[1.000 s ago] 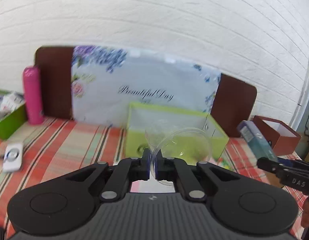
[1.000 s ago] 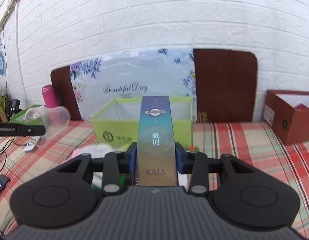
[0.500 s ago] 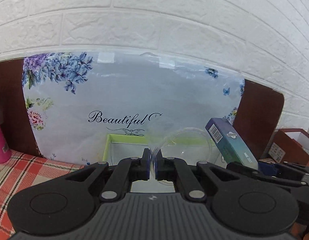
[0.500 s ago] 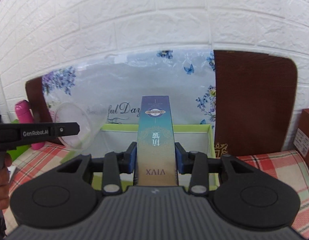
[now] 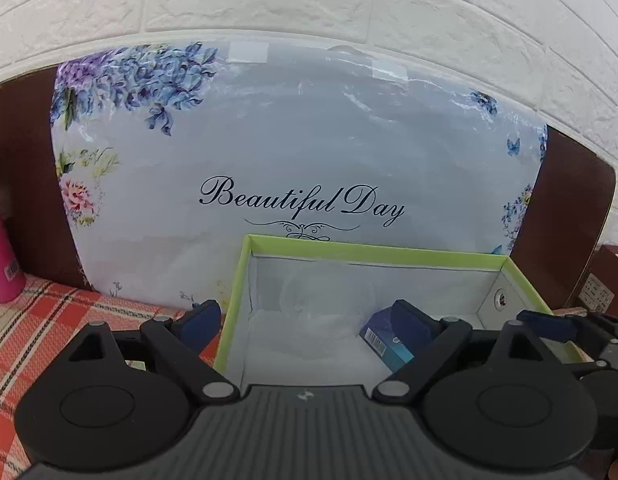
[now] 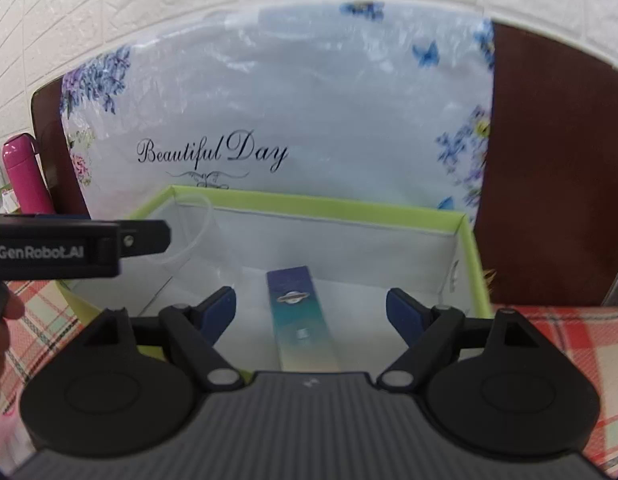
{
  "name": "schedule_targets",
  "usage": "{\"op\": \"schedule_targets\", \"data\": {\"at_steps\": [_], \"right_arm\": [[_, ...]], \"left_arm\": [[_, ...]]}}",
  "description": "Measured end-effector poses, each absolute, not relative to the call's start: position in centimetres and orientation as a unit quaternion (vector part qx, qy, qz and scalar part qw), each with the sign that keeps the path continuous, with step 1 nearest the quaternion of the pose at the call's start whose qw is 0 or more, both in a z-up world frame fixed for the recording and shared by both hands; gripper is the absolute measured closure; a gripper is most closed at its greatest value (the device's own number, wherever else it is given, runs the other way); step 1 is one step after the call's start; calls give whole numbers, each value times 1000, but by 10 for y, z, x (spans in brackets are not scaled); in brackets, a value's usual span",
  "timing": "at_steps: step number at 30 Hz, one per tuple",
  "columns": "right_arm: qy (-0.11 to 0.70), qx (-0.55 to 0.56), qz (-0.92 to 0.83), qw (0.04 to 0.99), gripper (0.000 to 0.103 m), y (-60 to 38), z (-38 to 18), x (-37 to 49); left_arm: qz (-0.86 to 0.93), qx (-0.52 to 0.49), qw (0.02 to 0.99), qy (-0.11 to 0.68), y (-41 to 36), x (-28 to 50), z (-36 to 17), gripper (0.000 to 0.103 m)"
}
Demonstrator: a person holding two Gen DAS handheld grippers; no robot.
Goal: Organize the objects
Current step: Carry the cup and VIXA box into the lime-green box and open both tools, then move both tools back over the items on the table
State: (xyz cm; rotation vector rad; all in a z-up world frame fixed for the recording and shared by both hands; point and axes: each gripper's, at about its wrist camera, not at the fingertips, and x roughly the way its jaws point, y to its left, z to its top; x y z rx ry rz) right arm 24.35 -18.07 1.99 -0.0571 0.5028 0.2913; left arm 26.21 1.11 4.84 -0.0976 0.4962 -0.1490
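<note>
Blue-green carton lies in the green box, untouched between the spread right claw.

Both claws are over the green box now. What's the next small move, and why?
Probably lift both claws straight up out of the green box. The right claw and the left claw both stand open, the blue carton lies inside on the box floor, and the clear cup sits inside too, so nothing is left to release.
</note>
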Motion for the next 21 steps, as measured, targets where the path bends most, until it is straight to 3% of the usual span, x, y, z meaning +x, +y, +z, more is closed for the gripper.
{"op": "schedule_targets", "data": {"at_steps": [4,12,21], "right_arm": [[198,-20,126,972,0,-198,46,211],[176,21,130,976,0,-227,65,130],[220,51,117,967,0,-251,32,46]], "left_arm": [[-54,-71,965,246,20,238,64,8],[-72,-59,968,233,27,152,73,6],[-77,-73,959,263,27,72,37,6]]}}
